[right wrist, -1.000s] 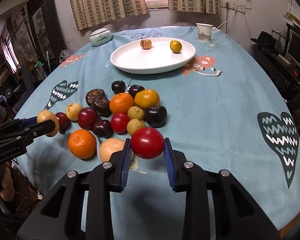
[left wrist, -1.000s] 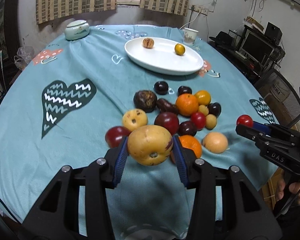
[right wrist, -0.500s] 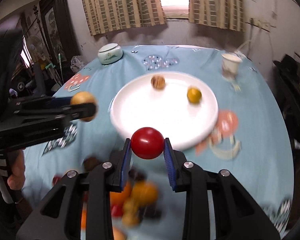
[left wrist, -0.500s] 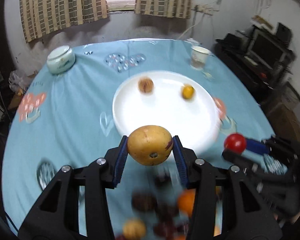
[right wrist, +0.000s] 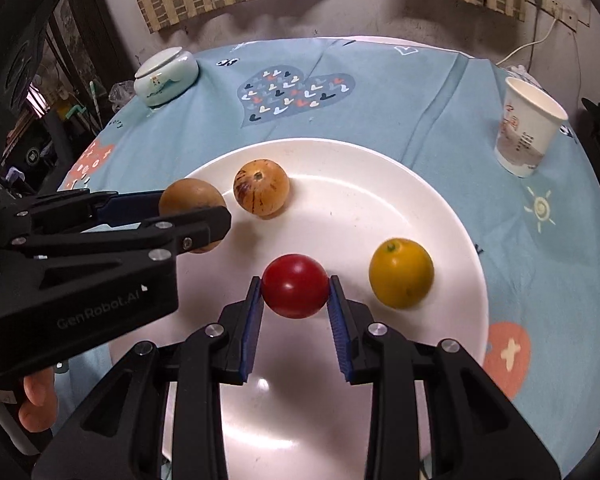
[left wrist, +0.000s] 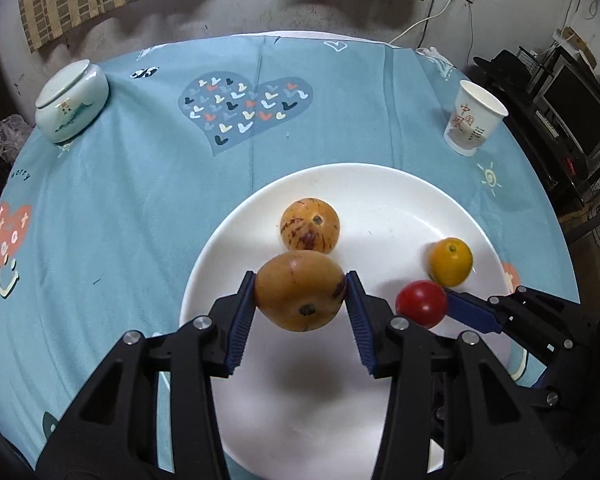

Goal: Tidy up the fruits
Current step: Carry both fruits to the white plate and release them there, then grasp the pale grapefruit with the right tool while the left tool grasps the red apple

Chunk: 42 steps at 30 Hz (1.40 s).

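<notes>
My left gripper is shut on a large yellow-brown fruit and holds it over the white plate, just in front of a striped tan fruit. My right gripper is shut on a red fruit above the plate, left of a small orange. In the left wrist view the red fruit and the orange show at right. In the right wrist view the left gripper's fruit sits beside the striped fruit.
A paper cup stands at the back right of the blue tablecloth and a lidded ceramic jar at the back left. Shelves with monitors are beyond the table's right edge. The fruit pile is out of view.
Both grippers have moved forward from the fruit pile to over the plate, each still holding its fruit. The plate's two fruits now lie close in front.
</notes>
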{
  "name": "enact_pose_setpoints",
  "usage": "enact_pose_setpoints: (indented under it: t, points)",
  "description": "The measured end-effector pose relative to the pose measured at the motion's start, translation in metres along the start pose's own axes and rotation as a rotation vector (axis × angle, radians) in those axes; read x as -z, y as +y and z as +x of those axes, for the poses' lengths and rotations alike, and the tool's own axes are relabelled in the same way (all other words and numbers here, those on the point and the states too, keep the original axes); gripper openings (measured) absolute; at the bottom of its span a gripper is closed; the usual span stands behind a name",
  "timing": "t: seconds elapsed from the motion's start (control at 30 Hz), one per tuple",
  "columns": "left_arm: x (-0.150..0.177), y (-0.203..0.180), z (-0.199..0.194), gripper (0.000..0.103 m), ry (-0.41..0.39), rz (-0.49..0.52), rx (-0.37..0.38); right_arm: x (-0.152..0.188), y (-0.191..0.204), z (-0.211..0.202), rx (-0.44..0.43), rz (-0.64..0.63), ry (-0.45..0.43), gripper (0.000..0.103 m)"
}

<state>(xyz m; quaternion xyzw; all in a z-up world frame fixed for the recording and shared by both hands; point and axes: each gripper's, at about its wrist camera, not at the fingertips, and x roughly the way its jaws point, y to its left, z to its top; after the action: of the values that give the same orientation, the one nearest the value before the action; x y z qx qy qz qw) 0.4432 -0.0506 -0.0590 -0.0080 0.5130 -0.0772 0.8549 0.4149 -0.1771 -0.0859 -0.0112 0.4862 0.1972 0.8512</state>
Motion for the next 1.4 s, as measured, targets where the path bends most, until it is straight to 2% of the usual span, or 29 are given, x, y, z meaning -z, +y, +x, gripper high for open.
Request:
enact_pose_setpoints:
  t: [0.13, 0.2, 0.23, 0.27, 0.3, 0.33, 0.43, 0.53, 0.63, 0.7, 0.8, 0.87, 0.9, 1.03, 1.17, 1.4]
  points:
    - [-0.006, 0.004, 0.005, 0.047, 0.012, -0.005, 0.005, -0.004, 0.002, 0.008, 0.043, -0.020, -0.002, 0.034]
    - [-0.007, 0.005, 0.005, 0.054, 0.016, -0.013, 0.000, -0.006, 0.003, 0.010, 0.085, -0.026, -0.008, 0.038]
    - [-0.008, 0.006, 0.001, 0.066, -0.001, -0.019, -0.002, -0.006, 0.004, 0.011, 0.099, -0.030, -0.011, 0.049]
    - [-0.008, 0.005, -0.003, 0.072, -0.015, -0.023, -0.002, -0.007, 0.004, 0.009, 0.106, -0.033, -0.021, 0.065]
    - [-0.008, 0.005, -0.010, 0.074, -0.034, -0.024, 0.003, -0.006, 0.006, 0.005, 0.093, -0.035, -0.041, 0.072]
    - [-0.009, 0.004, -0.014, 0.079, -0.042, -0.024, 0.009, -0.006, 0.009, 0.001, 0.096, -0.047, -0.062, 0.073]
    - [-0.008, 0.002, -0.035, 0.081, -0.073, -0.018, -0.003, -0.007, 0.016, -0.010, 0.129, -0.072, -0.073, 0.074]
    - [0.004, 0.003, -0.068, 0.089, -0.112, 0.013, -0.020, 0.003, 0.020, -0.036, 0.118, -0.071, -0.083, 0.074]
    - [0.033, 0.006, -0.107, 0.096, -0.172, 0.042, -0.027, 0.027, 0.023, -0.070, 0.125, -0.066, -0.092, 0.076]
    - [0.069, 0.008, -0.135, 0.100, -0.206, 0.069, -0.033, 0.054, 0.028, -0.095, 0.121, -0.057, -0.108, 0.094]
    - [0.129, 0.012, -0.164, 0.101, -0.242, 0.095, -0.041, 0.106, 0.040, -0.128, 0.105, -0.045, -0.155, 0.100]
    - [0.174, 0.016, -0.177, 0.101, -0.255, 0.098, -0.055, 0.140, 0.049, -0.142, 0.092, -0.033, -0.165, 0.101]
    - [0.207, 0.020, -0.184, 0.101, -0.264, 0.087, -0.057, 0.159, 0.054, -0.148, 0.095, -0.024, -0.175, 0.101]
    - [0.278, 0.027, -0.187, 0.101, -0.261, 0.059, -0.068, 0.233, 0.081, -0.167, 0.079, -0.004, -0.227, 0.101]
    - [0.317, 0.027, -0.183, 0.101, -0.243, 0.070, -0.098, 0.275, 0.100, -0.165, 0.100, 0.013, -0.222, 0.101]
    - [0.332, 0.018, -0.180, 0.101, -0.243, 0.099, -0.094, 0.285, 0.113, -0.171, 0.193, -0.027, -0.235, 0.101]
